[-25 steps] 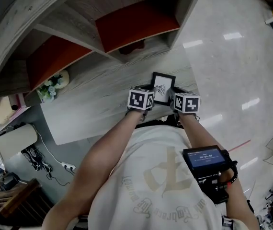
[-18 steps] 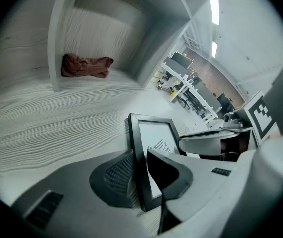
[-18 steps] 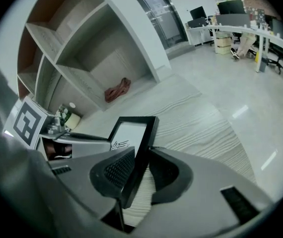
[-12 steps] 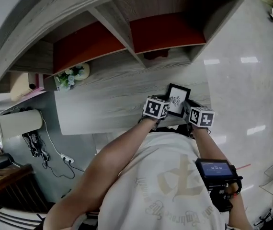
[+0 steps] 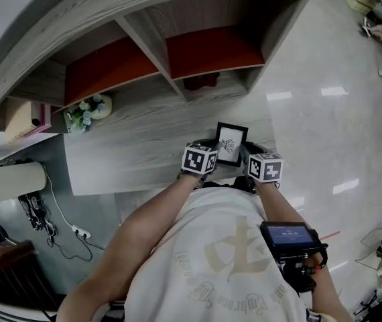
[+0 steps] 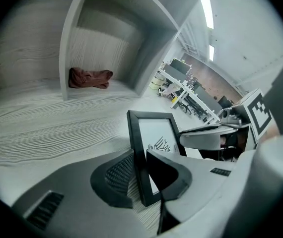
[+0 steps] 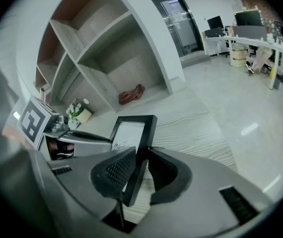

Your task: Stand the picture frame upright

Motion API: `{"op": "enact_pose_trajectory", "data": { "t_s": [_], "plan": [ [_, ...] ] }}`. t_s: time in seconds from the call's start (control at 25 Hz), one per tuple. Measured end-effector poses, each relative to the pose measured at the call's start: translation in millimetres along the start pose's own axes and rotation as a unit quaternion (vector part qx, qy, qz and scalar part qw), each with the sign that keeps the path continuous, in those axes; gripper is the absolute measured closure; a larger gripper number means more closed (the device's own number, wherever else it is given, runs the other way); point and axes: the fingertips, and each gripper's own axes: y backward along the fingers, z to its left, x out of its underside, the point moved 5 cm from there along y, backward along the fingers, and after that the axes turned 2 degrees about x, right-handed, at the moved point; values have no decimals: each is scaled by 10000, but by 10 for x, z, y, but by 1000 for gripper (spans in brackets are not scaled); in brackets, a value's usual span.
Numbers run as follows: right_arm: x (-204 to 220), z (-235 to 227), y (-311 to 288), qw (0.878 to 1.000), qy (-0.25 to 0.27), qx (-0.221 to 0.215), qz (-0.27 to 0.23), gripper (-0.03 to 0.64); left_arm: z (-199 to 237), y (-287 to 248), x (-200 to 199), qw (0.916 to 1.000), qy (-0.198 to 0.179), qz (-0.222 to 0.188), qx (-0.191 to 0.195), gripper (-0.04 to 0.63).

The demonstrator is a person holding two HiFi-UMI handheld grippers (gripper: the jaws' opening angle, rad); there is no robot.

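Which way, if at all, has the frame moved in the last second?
Cannot tell. The head camera shifted; against the desk's right edge the frame sits about where it did.

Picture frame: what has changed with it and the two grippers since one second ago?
The jaws of both grippers have just been closing: the left gripper on the left edge of the picture frame, the right gripper on its right edge. The frame stays between them, near the front edge of the desk.
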Motion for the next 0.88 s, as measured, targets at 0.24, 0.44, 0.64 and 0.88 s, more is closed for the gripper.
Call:
{"op": "enact_pose_trajectory", "data": {
  "t_s": [0.24, 0.44, 0.64, 0.88],
  "plan": [
    [-49, -49, 129, 9996, 193, -57, -200, 534, -120, 27, -57, 9998, -75, -170, 18, 511],
    [-90, -50, 177, 9989, 350, -128, -296, 534, -157, 54, -107, 9995, -115, -306, 2, 509],
    [-166, -79, 266, 9975, 562, -215, -371, 534, -248, 88, -162, 9990, -113, -438, -57, 509],
    [-315, -189, 348, 9954, 766, -371, -441, 534, -389, 74, -259, 9981, -89, -605, -75, 495]
  ]
}}
